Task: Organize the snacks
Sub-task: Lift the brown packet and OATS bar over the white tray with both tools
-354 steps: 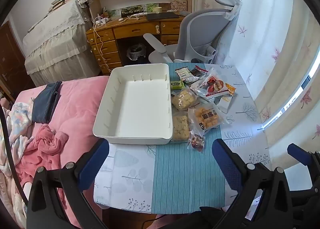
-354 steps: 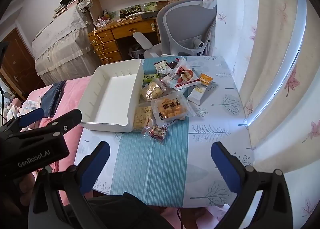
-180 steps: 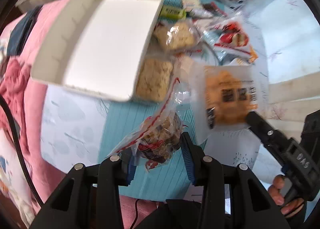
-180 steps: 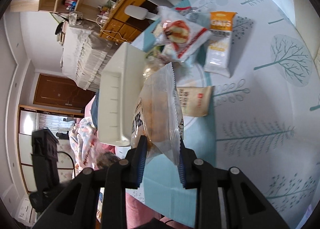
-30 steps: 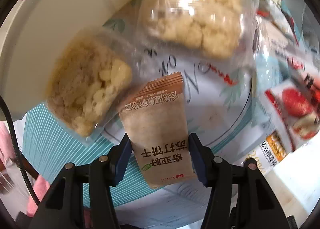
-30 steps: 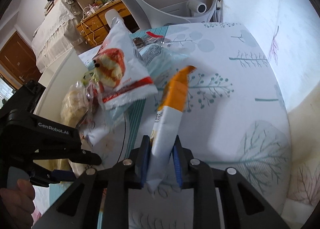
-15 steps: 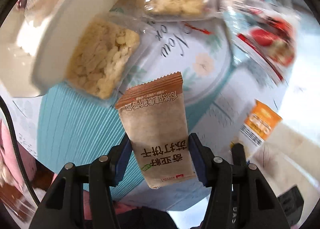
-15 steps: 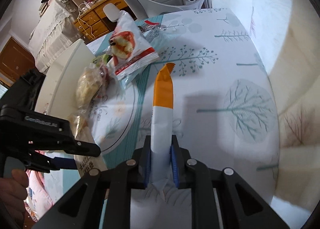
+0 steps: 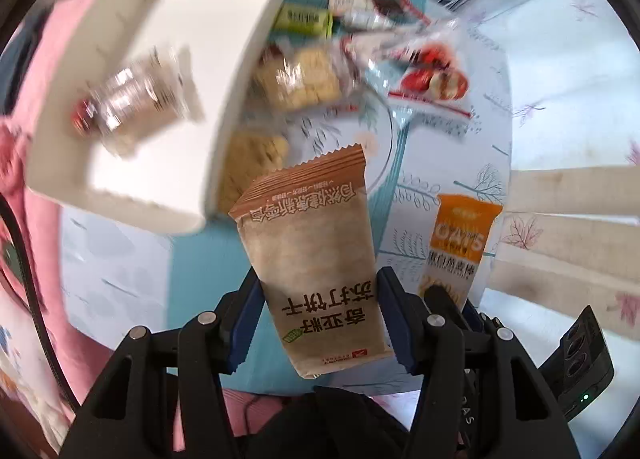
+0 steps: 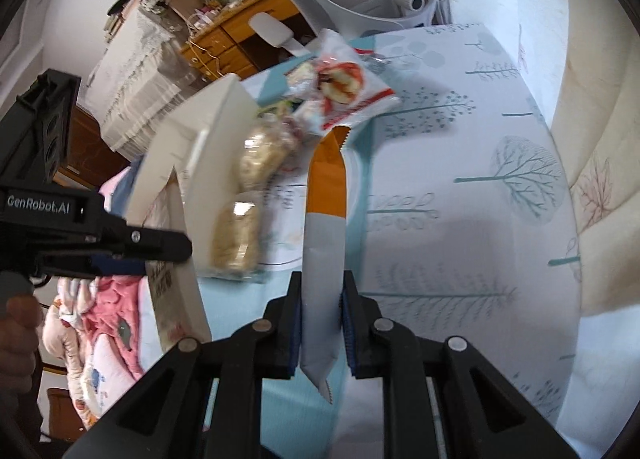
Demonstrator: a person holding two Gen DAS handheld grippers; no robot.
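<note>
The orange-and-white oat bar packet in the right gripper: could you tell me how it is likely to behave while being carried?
The oat bar packet stands nearly straight above the right gripper, so it probably holds something fairly stiff. Its orange tip leans slightly, suggesting an empty, floppy seal. Pinched only near its bottom, the glossy wrapper might slip.

Both tongs are matte black plastic with angular, cut-out arms, round silver screws at the pivots and blue ribbed pads lining the fingers. The left tongs [image 9: 316,311] trail a thin black cable; white "GenRobot.AI" lettering marks their side. The right tongs [image 10: 320,329] match.
</note>
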